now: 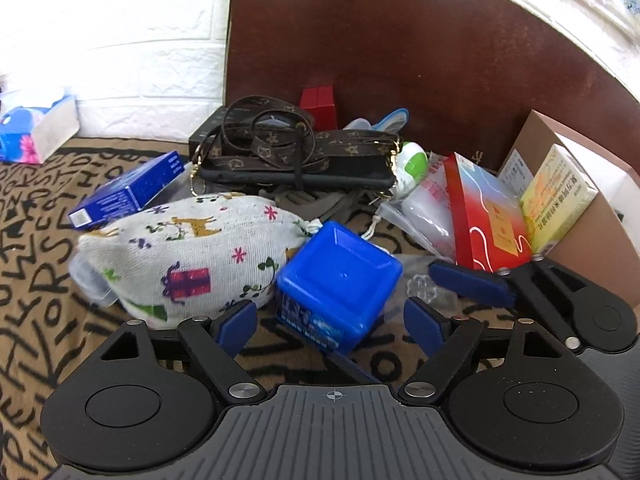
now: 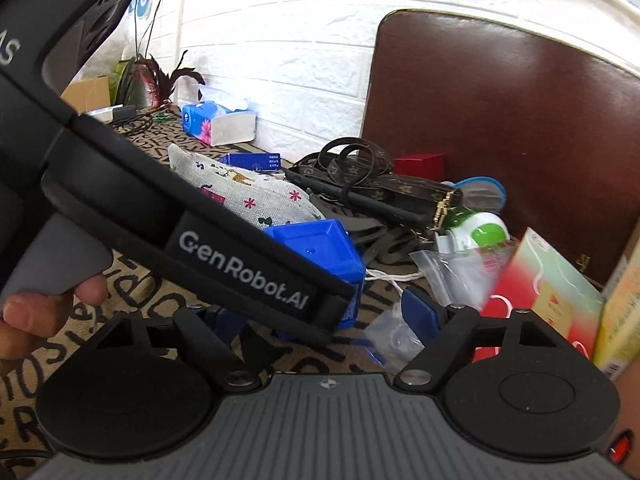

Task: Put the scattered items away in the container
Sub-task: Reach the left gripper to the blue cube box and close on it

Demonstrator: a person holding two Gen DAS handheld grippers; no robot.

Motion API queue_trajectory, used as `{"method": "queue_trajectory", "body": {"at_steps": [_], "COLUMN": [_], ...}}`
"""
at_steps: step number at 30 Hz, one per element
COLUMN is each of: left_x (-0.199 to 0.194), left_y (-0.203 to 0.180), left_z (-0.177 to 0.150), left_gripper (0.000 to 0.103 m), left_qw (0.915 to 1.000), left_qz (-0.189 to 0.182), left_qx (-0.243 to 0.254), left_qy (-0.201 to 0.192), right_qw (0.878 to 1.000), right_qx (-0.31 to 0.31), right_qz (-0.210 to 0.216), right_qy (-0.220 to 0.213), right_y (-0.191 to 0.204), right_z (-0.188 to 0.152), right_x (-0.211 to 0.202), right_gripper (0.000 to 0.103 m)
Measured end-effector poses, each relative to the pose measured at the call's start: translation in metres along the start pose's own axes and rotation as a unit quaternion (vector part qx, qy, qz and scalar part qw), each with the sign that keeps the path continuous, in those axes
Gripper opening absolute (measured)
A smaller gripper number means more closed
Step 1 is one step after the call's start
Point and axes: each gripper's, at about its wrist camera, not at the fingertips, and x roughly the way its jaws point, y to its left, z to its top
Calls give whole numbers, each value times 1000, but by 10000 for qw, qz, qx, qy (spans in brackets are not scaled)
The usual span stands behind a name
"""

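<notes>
The left gripper (image 1: 330, 322) was held unclenched around a blue square tub (image 1: 340, 280), pads not pressing it. The right gripper (image 2: 320, 316) was spread over a clear plastic bag (image 2: 394, 334), grasping nothing. Beyond, a red box (image 1: 486, 220) was leaned against the cardboard container (image 1: 600, 224)

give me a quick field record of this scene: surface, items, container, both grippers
surface: patterned cloth with black letters
nearest item: blue cube box, between the left gripper fingers, pads not pressing it
beside it: printed fabric pouch
behind: monogram strap on a dark case; small blue carton
container: cardboard box at right, red packet leaning by it
right gripper: open, over a clear bag
backdrop: brown chair back
</notes>
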Motion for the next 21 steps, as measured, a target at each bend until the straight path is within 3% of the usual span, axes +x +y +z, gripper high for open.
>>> {"method": "queue_trajectory", "body": {"at_steps": [12,15,21], "left_x": [24,26,18], "left_y": [7,7,2], "left_z": [9,9,2], "left_gripper": [81,71,70], "left_qw": [9993,9994,9990], "left_qz": [-313,-294,-353], "left_qx": [-31,-3,95], "left_qy": [202,200,260], "right_qw": [9998,9998,9998], "right_qx": [-15,-5,-103], "right_qz": [183,178,119], "right_qy": [69,72,75], "right_y": [-6,-5,0], "right_z": [4,4,0], "right_x": [25,26,18], "right_gripper": [66,65,65]}}
